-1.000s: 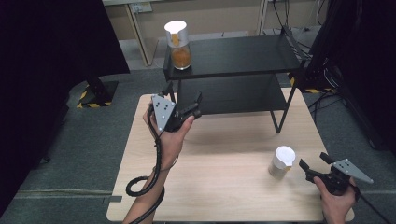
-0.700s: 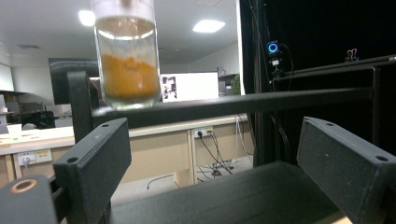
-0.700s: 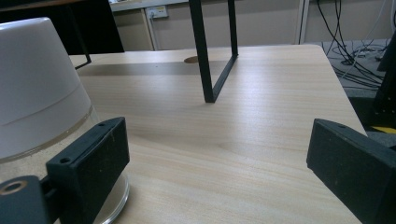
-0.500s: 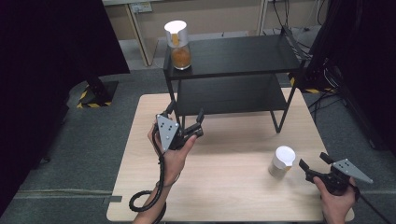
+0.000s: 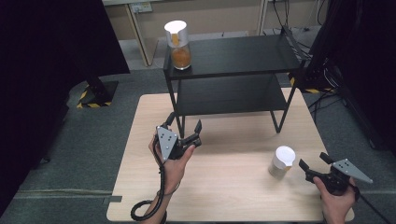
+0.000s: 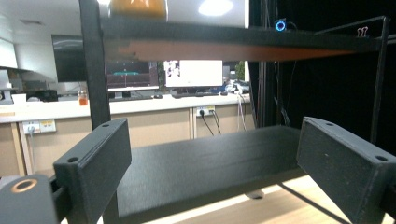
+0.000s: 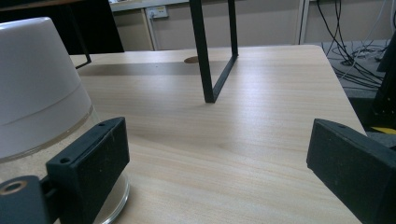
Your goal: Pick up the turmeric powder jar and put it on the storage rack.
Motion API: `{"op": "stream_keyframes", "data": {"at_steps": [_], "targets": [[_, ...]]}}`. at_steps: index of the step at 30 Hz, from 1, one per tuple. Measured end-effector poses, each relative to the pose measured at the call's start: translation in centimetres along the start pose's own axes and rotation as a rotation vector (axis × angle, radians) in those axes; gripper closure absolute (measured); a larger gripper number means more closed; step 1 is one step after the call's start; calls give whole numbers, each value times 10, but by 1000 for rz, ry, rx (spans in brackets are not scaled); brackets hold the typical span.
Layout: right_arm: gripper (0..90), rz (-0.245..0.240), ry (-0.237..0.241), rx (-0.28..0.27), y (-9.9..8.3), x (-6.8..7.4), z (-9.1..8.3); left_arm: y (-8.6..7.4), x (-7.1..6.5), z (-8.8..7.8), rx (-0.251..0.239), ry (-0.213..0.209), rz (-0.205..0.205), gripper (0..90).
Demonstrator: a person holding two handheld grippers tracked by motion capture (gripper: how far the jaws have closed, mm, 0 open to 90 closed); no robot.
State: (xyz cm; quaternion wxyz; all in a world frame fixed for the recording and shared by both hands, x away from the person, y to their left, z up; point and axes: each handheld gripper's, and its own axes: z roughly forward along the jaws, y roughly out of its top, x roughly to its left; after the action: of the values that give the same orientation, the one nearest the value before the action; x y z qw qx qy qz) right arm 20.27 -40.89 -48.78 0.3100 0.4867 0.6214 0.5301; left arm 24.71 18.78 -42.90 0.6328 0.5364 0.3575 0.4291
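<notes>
A white-lidded jar (image 5: 283, 162) is standing on the table (image 5: 233, 196), just beside the right gripper (image 5: 314, 166), whose jaws are spread and empty. The left gripper (image 5: 186, 126), also spread, is being held before the black shelf (image 5: 233, 95). The jar could be tipped by a sideways nudge.

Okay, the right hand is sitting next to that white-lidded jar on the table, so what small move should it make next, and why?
Probably slide the right tongs a little toward the jar so it sits between the jaws. They stand open with nothing between them, and the jar lies just beside one jaw in the right gripper view, not inside the gap.
</notes>
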Motion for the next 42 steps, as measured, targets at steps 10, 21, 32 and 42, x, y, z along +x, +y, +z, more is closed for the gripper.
{"op": "stream_keyframes", "data": {"at_steps": [10, 21, 32, 42], "targets": [[60, -1, 1, 0, 0, 0, 0, -17, 1, -8, 46, 21, -6, 95], [60, -2, 1, 1, 0, 1, 0, -40, 3, -17, 109, 24, -26, 95], [60, -7, 2, -2, 0, 1, 0, -59, 9, -25, 171, 18, -73, 95], [60, -6, 4, -5, -1, 1, -1, -81, 13, -26, 231, 6, -111, 93]]}}
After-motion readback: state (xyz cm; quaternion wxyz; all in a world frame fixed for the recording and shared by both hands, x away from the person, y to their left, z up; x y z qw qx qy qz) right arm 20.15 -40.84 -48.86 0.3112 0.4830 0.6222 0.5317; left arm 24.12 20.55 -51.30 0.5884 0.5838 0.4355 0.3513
